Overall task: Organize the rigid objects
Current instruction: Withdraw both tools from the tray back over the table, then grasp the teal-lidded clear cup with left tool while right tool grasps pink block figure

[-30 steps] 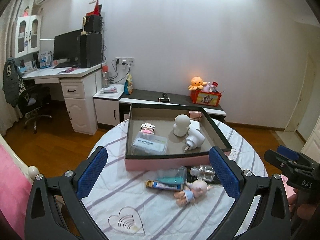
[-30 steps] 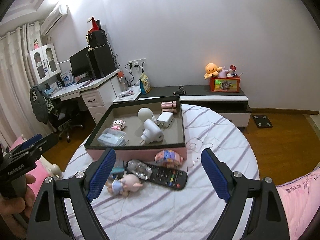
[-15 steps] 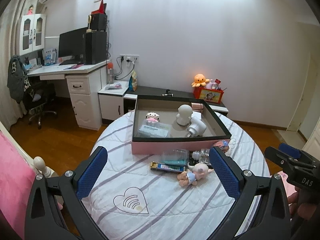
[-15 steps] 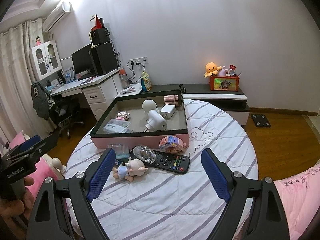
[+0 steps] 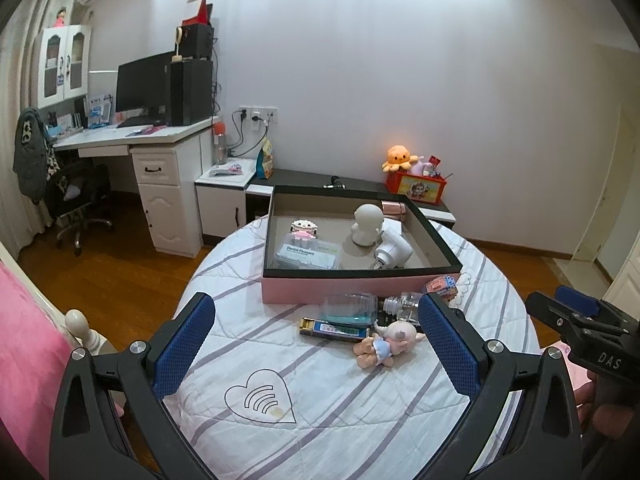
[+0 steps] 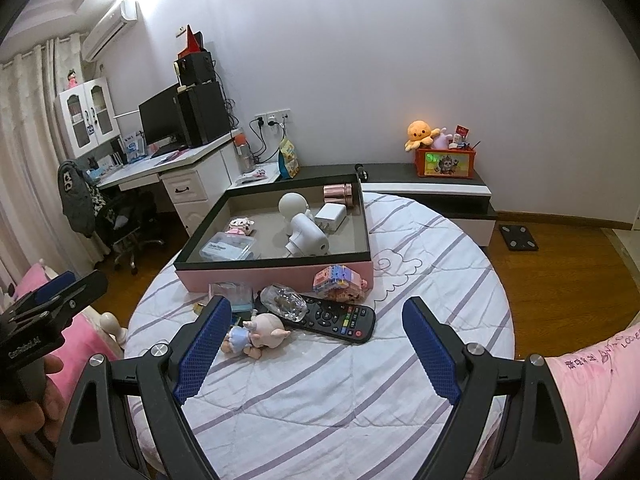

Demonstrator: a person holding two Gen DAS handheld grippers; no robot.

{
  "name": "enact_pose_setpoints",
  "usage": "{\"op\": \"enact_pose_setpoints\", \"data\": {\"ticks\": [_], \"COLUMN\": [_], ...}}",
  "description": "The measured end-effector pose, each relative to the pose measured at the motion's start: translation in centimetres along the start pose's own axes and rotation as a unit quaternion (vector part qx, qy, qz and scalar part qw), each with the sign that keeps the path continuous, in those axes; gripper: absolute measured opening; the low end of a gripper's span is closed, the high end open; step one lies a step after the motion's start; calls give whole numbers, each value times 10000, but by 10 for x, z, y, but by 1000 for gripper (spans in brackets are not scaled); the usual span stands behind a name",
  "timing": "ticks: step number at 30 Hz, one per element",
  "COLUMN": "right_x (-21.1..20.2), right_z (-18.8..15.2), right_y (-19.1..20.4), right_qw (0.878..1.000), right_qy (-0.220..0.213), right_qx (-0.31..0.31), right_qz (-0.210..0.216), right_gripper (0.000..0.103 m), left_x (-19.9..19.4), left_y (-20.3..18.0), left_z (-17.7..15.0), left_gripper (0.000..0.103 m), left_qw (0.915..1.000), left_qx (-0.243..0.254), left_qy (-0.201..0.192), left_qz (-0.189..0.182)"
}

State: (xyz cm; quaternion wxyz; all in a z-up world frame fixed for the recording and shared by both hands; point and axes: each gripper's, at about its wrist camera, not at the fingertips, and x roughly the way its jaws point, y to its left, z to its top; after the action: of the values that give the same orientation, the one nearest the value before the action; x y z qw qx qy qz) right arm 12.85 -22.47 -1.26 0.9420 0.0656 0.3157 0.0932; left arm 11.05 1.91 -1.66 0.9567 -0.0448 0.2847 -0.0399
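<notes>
My left fingers (image 5: 316, 344) stand wide apart and hold nothing, hovering above the near half of the round striped surface (image 5: 340, 408). At about 12 o'clock from them sits the pink box (image 5: 340, 290) with its black rim; inside it, from left to right, lie a clear floss case (image 5: 308, 256), a small pink-and-white figure (image 5: 303, 230), a white round-headed figurine (image 5: 367, 225) and a white plug-shaped device (image 5: 394, 249). Along the box's near wall, outside it, are a clear cup with blue liquid (image 5: 352, 309), a blue flat packet (image 5: 334, 328), a baby doll (image 5: 386, 342) and a colourful block toy (image 5: 440, 285). My right fingers (image 6: 316, 350) are likewise spread wide and empty; the doll lies just beside the left pad, at 11 o'clock, touching nothing of mine. At 12 o'clock lies a black remote (image 6: 336, 318), a faceted clear bottle (image 6: 284, 302) resting at its left end.
</notes>
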Motion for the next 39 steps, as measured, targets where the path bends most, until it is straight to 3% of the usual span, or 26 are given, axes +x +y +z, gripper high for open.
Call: {"op": "enact_pose_setpoints", "data": {"ticks": [10, 27, 39], "right_x": [23, 95, 149], "right_z": [-3, -2, 7], "right_y": [-7, -27, -37], "right_qw": [9996, 9957, 9918], "right_qy": [268, 890, 1192], "right_qx": [85, 236, 427], "right_qz": [-51, -72, 163], "right_gripper": [89, 89, 89], "left_x": [29, 127, 187], "left_y": [-1, -14, -20], "left_z": [-6, -20, -19], "left_gripper": [103, 103, 102], "left_qw": [9993, 9928, 9867], "left_qx": [-18, -28, -23], "left_qy": [365, 1177, 1561], "left_qz": [7, -243, -442]}}
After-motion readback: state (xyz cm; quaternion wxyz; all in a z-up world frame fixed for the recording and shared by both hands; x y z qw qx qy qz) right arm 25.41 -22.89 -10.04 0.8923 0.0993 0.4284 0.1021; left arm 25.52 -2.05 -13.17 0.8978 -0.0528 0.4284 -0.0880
